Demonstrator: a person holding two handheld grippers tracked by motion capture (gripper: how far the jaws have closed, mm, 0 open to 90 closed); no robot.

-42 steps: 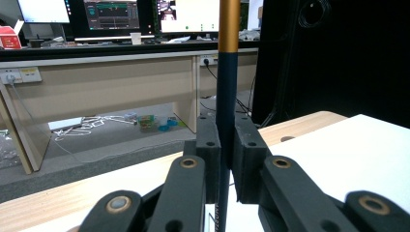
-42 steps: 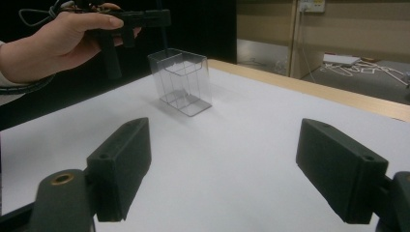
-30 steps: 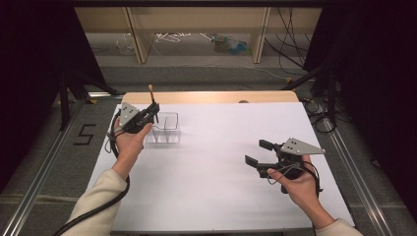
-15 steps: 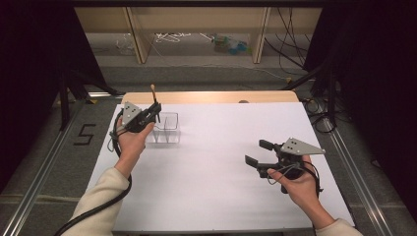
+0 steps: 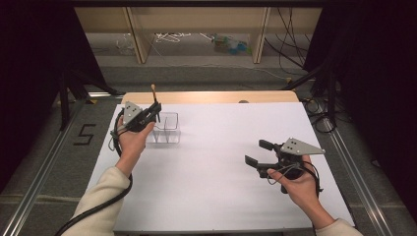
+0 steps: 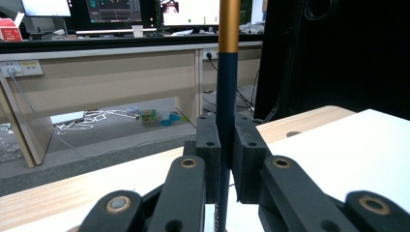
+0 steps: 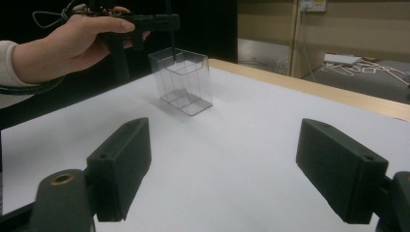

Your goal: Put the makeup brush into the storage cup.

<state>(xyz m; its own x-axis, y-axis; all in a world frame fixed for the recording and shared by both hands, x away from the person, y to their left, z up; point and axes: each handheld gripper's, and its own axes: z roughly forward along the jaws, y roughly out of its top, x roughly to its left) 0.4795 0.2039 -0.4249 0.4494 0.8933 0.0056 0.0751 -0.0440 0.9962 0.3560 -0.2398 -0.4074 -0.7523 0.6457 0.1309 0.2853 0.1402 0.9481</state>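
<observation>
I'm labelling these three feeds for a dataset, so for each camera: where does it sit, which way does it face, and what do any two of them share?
High view: above the person's side of the table, looking forward and down; both forearms, hands, left gripper and right gripper show.
Left gripper view: on the left gripper, looking along its jaws shut on an upright pen, toward desks beyond the table.
Right gripper view: on the right gripper, jaws apart, facing the clear box and the person's left hand.
Shared: the high and right gripper views both show the clear box.
</observation>
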